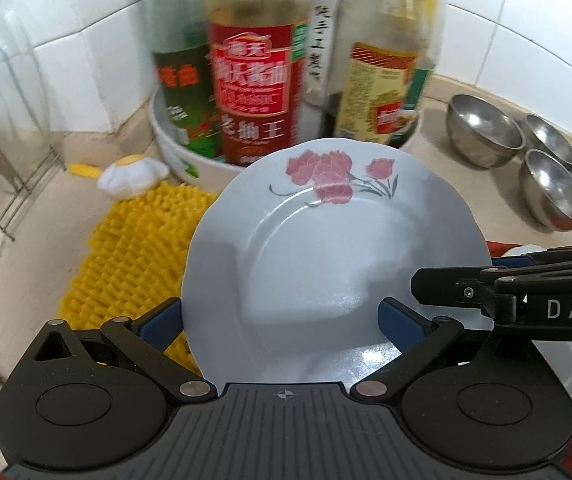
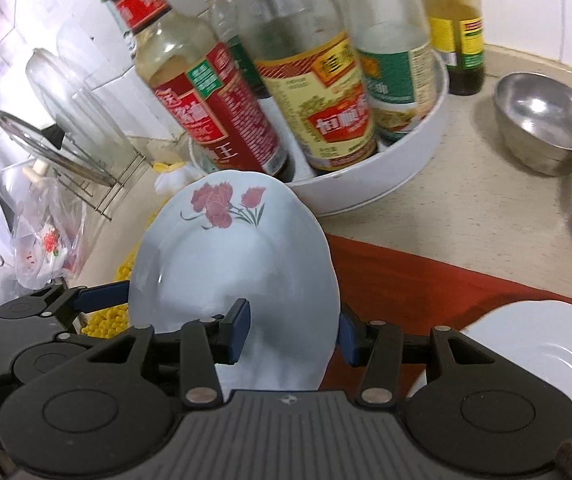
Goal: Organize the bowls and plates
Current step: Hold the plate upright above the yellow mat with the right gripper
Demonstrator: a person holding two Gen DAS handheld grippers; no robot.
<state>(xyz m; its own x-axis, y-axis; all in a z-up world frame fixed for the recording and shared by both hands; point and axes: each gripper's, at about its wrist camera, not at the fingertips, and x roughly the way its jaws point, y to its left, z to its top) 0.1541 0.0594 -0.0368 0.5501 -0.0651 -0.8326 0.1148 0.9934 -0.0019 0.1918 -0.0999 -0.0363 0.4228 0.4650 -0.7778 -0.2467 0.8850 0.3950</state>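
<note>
Centre of both views: a pale blue-white plate [image 1: 326,248] bearing pink carnations on grey-green stems near its upper rim; a second white plate [image 2: 542,364], lower right, shows a trace of the same pink motif. Left of centre, a bright yellow nubbed mat [image 1: 134,248]; right, a dull red cloth [image 2: 426,280] on the beige bench [image 2: 466,208]. Above, bottles with red [image 1: 252,96], green and yellow labels stand in a white tray [image 2: 366,188], beside silver-grey steel bowls [image 1: 482,132].
</note>
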